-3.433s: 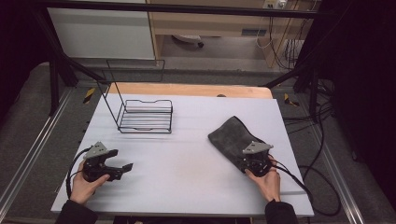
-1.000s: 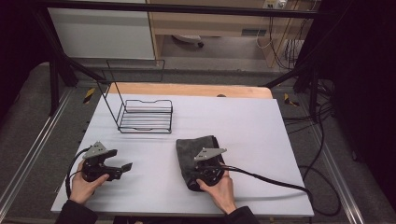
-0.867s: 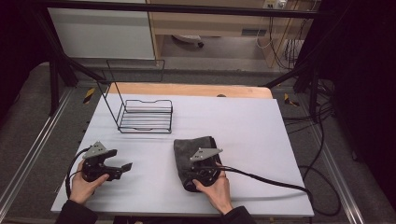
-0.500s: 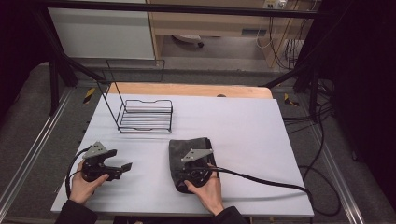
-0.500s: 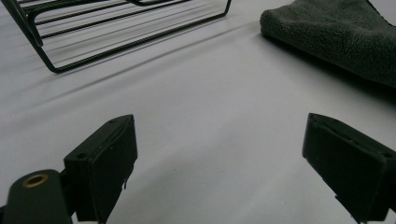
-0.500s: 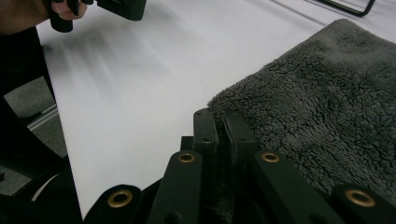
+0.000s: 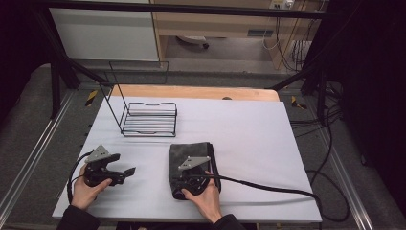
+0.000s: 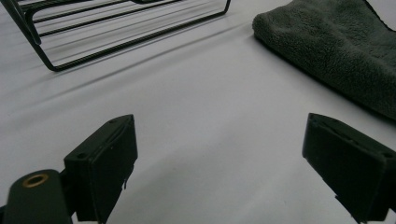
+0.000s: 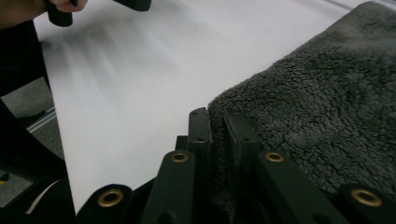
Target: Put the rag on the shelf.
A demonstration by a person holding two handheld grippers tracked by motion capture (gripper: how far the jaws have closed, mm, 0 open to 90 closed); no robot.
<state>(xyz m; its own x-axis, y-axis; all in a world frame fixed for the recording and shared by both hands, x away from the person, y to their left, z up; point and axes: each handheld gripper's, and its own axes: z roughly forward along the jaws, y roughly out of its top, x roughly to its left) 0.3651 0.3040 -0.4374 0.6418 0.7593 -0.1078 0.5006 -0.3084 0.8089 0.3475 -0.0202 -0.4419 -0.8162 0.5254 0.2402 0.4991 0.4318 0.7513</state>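
A dark grey fluffy towel (image 7: 191, 151) lies folded on the white table (image 7: 249, 129), near the front centre. My right gripper (image 7: 176, 188) rests low at its near left corner. In the right gripper view the jaws (image 9: 217, 123) stand close together with the towel (image 9: 317, 107) edge pinched between them; they have just been opening a little. My left gripper (image 7: 129, 171) is held at the front left, pointing right, its jaws (image 8: 219, 154) wide open over bare table. The towel (image 8: 341, 51) lies ahead of it to the right.
A black wire rack (image 7: 148, 120) stands at the back left of the table, also ahead of the left gripper (image 8: 93, 28). A black cable (image 7: 268, 187) trails from the right gripper across the front right. The table's near edge is close under both hands.
My right gripper has dragged the towel from the right side leftward to the front centre of the table. The left gripper has stayed where it was.
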